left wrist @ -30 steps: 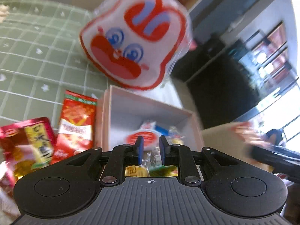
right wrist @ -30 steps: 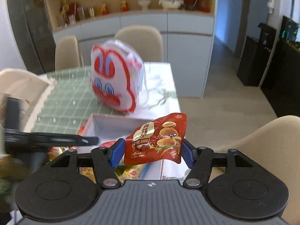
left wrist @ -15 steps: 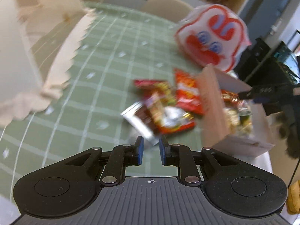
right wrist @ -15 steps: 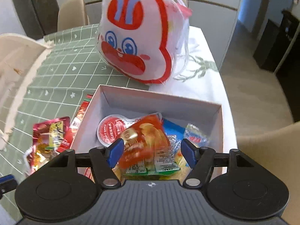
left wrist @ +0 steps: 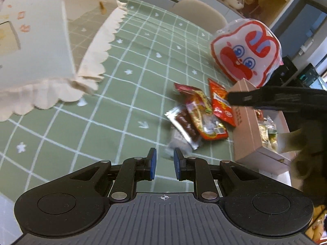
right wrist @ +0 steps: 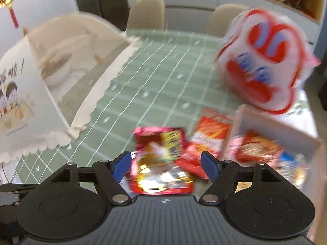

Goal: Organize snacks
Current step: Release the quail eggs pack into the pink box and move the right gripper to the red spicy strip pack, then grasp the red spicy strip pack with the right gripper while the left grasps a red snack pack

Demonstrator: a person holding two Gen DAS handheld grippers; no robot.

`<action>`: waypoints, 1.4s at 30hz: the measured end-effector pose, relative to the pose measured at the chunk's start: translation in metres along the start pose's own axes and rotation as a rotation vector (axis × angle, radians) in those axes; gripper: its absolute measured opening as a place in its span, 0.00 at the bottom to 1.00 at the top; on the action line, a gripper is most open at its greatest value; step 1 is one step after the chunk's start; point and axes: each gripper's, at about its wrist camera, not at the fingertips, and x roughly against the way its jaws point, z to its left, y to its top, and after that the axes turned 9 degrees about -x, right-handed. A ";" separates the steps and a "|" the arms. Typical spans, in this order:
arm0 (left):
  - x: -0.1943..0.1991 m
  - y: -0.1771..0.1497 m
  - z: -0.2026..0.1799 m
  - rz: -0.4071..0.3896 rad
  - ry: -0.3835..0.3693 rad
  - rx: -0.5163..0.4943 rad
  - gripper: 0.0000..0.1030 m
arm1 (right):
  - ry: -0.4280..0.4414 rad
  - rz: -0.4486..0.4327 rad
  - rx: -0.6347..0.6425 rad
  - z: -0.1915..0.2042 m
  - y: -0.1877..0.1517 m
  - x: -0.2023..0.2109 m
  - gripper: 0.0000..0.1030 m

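Snack packets (left wrist: pixel 201 115) lie left of the box (left wrist: pixel 248 126) (on the tablecloth (left wrist: pixel 130 94)).

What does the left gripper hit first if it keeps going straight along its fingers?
Most likely the silver-edged snack packet at the near end of the loose pile on the green tablecloth. The left gripper has a narrow gap between its fingers, nothing in it. Depth is unclear; it might meet cloth just short of the packet.

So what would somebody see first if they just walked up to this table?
Probably the big rabbit-face bag, red and white with blue eyes, standing at the far end of the green checked tablecloth behind the open box. Next, the bright snack packets heaped on the cloth beside that box.
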 end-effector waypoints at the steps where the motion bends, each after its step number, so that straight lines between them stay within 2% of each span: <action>1: 0.003 -0.002 0.004 0.000 0.004 0.006 0.20 | -0.001 0.018 -0.003 0.006 0.000 -0.011 0.73; 5: 0.015 -0.013 0.018 0.003 0.005 0.039 0.20 | -0.045 0.054 -0.029 0.020 0.006 -0.051 0.73; 11: 0.028 -0.029 0.038 0.023 0.014 0.081 0.20 | -0.184 0.044 -0.093 0.003 0.030 -0.096 0.75; 14: 0.028 -0.032 0.045 0.025 0.014 0.107 0.20 | -0.174 0.056 -0.136 -0.003 0.036 -0.102 0.75; 18: 0.026 -0.031 0.048 0.024 0.003 0.111 0.20 | -0.103 0.070 -0.205 -0.013 0.029 -0.098 0.76; 22: 0.020 -0.027 0.045 0.033 -0.011 0.105 0.20 | 0.021 0.121 -0.198 -0.012 0.006 -0.084 0.63; 24: 0.016 -0.025 0.041 0.038 -0.021 0.093 0.20 | 0.026 0.109 -0.170 -0.006 -0.006 -0.074 0.56; 29: 0.010 -0.017 0.026 0.039 -0.052 0.047 0.20 | 0.085 0.127 -0.178 -0.006 -0.032 -0.055 0.18; 31: 0.009 -0.013 0.020 0.035 -0.069 0.033 0.20 | 0.100 0.151 -0.202 -0.011 -0.040 -0.052 0.10; 36: 0.000 0.015 0.003 0.024 -0.124 -0.017 0.20 | 0.134 0.181 -0.218 -0.013 -0.070 -0.035 0.09; 39: -0.014 0.046 -0.015 0.018 -0.181 -0.068 0.20 | 0.106 0.143 -0.170 -0.009 -0.089 -0.012 0.10; 42: -0.042 0.082 -0.039 0.050 -0.256 -0.112 0.20 | 0.074 0.090 -0.101 -0.006 -0.111 0.017 0.12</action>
